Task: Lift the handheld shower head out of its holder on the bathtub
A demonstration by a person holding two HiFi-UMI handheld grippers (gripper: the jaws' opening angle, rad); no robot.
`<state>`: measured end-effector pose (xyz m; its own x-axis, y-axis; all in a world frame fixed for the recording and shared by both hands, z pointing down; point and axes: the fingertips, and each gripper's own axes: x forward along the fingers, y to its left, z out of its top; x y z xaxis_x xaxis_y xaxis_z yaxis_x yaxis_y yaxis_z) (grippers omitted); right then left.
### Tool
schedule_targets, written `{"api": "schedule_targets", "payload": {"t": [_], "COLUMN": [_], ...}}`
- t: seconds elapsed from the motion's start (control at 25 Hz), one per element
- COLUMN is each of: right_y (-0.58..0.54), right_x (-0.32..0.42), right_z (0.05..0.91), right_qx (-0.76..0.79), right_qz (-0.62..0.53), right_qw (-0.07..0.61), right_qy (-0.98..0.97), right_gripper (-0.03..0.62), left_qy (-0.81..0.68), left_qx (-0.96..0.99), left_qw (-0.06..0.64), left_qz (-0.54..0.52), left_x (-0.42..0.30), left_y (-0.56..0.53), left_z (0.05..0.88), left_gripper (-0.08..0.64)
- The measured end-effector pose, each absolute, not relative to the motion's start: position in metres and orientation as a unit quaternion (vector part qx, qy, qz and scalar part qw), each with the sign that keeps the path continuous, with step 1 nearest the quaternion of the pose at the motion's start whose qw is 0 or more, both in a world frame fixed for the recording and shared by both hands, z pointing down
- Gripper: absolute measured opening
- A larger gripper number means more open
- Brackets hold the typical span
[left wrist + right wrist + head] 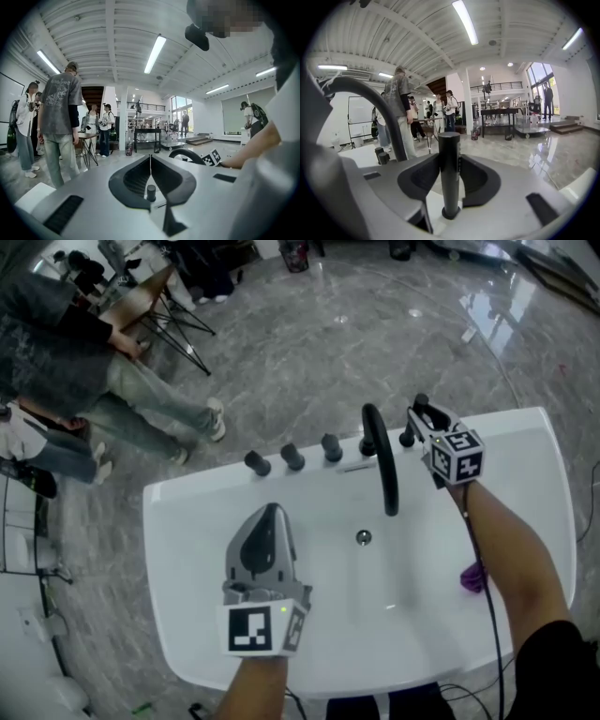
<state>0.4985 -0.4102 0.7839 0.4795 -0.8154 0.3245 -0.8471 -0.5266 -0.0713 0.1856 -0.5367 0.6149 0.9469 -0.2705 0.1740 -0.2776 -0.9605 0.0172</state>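
Looking down in the head view, I hold my left gripper [270, 511] over the near half of the white bathtub [525, 456], its grey jaws drawn together to a point and nothing in them. My right gripper [420, 414] sits at the far rim, just to the right of the black curved spout [383, 465], with three black knobs [292, 457] lined up further left along that rim. In the left gripper view, my jaws meet tip to tip, and past them I see the spout's arch, the marker cube [212, 158] of my other gripper, and people [61, 117] standing on the grey floor at the left. In the right gripper view, the handheld shower head [450, 187] stands upright as a dark cylinder, seated in its holder on the tub deck. My jaws are half closed with a pad on either side of it, gripping it.
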Motion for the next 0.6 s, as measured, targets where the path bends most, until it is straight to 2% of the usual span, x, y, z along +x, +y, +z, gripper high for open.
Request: {"api": "schedule_targets", "payload": {"t": [0.32,0.6], "right_y": [-0.412,-0.420], "right_x": [0.494,0.497], "right_z": [0.782,0.754], "right_qx": [0.857,0.857], "right_qz": [0.156,0.143], "right_qw": [0.080,0.076], "right_qy": [-0.485,-0.490], "right_gripper": [0.140,0.140], "left_qy": [-0.147,-0.155], "left_qx": [0.984,0.983], "left_qw": [0.031,0.032], "left_qz": [0.093,0.091], "left_x": [0.178,0.171], "left_y": [-0.535,-0.536], "left_z": [0.618,0.609], "left_gripper": [0.015,0.015]}}
